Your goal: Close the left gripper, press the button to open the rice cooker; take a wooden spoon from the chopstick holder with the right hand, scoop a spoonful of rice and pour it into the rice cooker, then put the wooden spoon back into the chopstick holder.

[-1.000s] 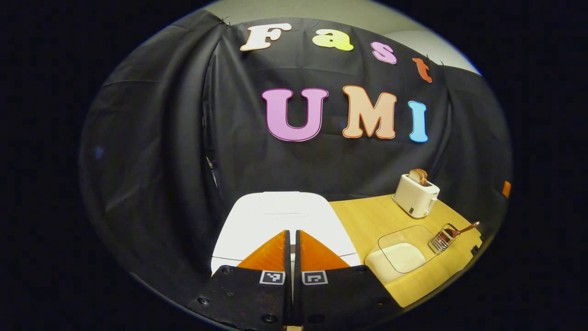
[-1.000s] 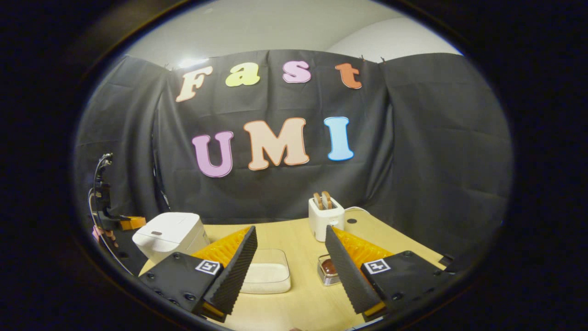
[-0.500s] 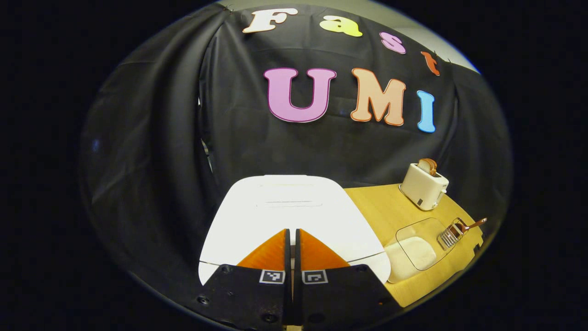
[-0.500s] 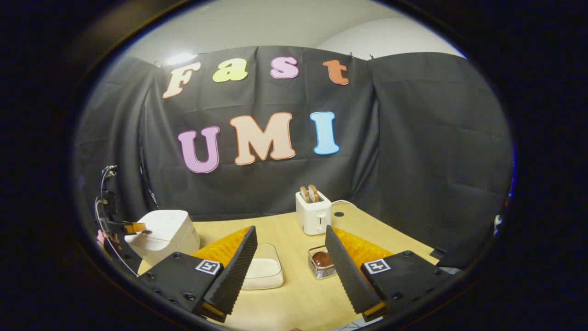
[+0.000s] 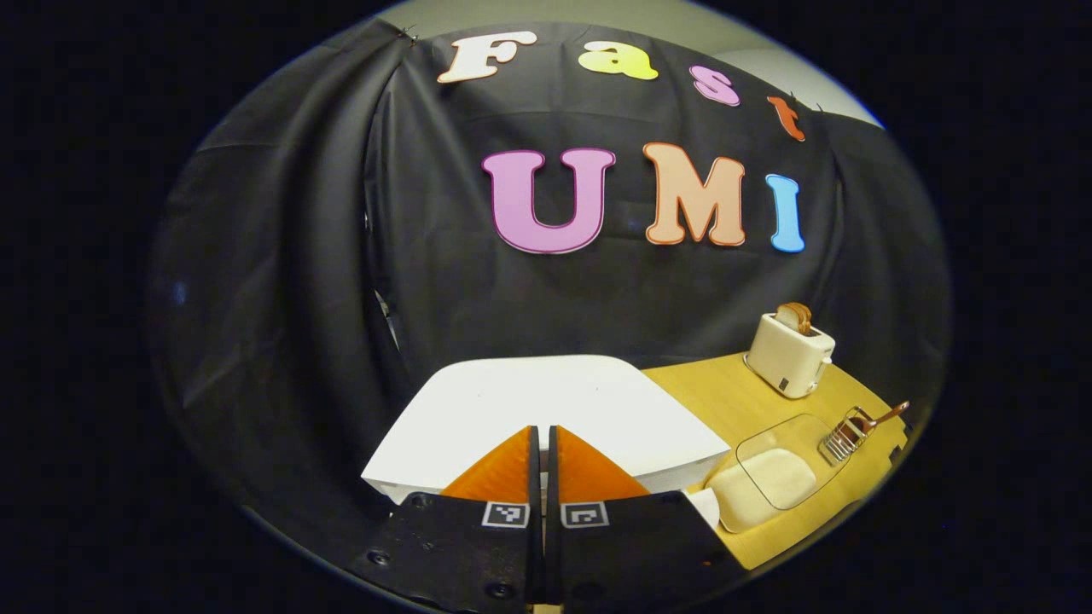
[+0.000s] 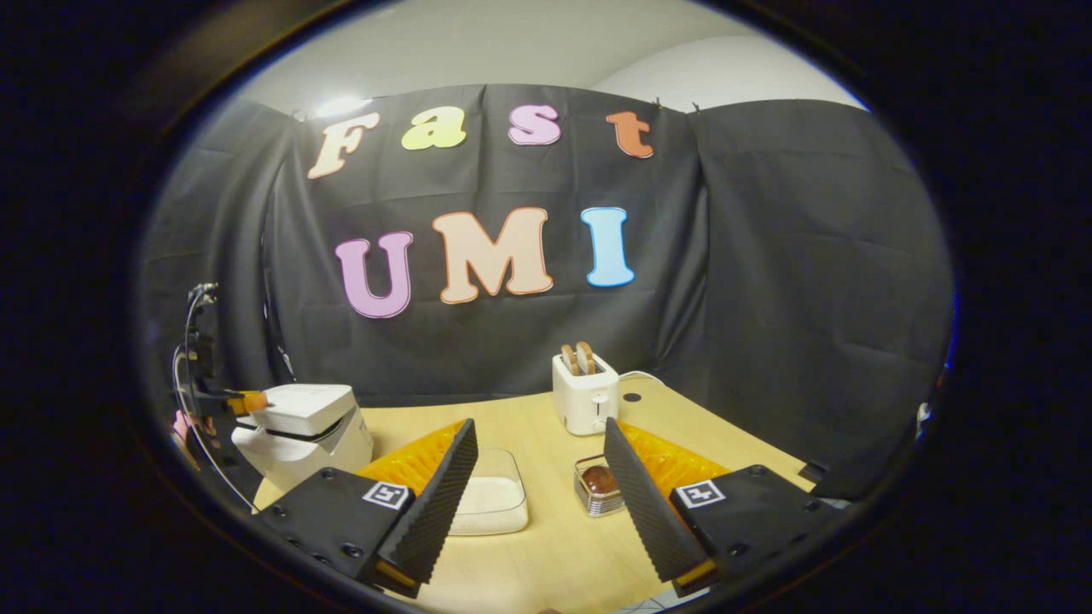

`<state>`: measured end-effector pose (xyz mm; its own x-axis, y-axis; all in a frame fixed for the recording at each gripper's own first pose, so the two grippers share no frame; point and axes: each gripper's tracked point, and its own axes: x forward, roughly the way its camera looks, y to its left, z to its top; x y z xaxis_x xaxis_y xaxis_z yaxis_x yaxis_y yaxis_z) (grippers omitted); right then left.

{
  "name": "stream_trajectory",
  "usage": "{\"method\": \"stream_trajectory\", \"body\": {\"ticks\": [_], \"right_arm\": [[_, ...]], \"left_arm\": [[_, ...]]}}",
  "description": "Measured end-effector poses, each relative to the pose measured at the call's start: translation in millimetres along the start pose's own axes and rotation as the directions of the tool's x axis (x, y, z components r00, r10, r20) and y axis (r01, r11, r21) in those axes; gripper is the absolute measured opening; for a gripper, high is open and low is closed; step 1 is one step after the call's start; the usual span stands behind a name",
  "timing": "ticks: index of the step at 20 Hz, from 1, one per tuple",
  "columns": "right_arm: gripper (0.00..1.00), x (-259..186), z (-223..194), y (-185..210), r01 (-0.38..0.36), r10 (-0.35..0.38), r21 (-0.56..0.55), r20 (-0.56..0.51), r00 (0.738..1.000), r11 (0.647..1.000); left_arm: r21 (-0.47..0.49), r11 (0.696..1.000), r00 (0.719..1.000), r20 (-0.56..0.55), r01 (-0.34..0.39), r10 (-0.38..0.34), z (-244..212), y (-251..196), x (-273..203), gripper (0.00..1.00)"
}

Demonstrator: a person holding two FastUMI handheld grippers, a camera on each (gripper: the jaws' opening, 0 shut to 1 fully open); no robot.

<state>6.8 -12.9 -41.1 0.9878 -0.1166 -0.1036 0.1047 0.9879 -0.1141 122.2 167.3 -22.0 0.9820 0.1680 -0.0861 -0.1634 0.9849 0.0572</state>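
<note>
Rice cooker lid ajar, one toaster, two bread slices.

You see white rice cooker, lid plain white. Table pale yellow wood. Toaster cream-white, brown toast in slots. Clear box holds white rice. Chopstick holder silver wire; wooden spoon reddish brown. Booth cloth black.
</note>
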Motion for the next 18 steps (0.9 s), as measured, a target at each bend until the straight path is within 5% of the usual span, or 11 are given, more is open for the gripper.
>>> {"method": "stream_trajectory", "body": {"ticks": [18], "right_arm": [[0.94, 1.7, -29.5, -42.7, 0.036, -0.035, 0.032, -0.036, 0.999, 0.999]], "left_arm": [[0.040, 0.999, 0.971, 0.239, -0.036, 0.025, 116.4, -8.1, -5.1, 0.00]]}}
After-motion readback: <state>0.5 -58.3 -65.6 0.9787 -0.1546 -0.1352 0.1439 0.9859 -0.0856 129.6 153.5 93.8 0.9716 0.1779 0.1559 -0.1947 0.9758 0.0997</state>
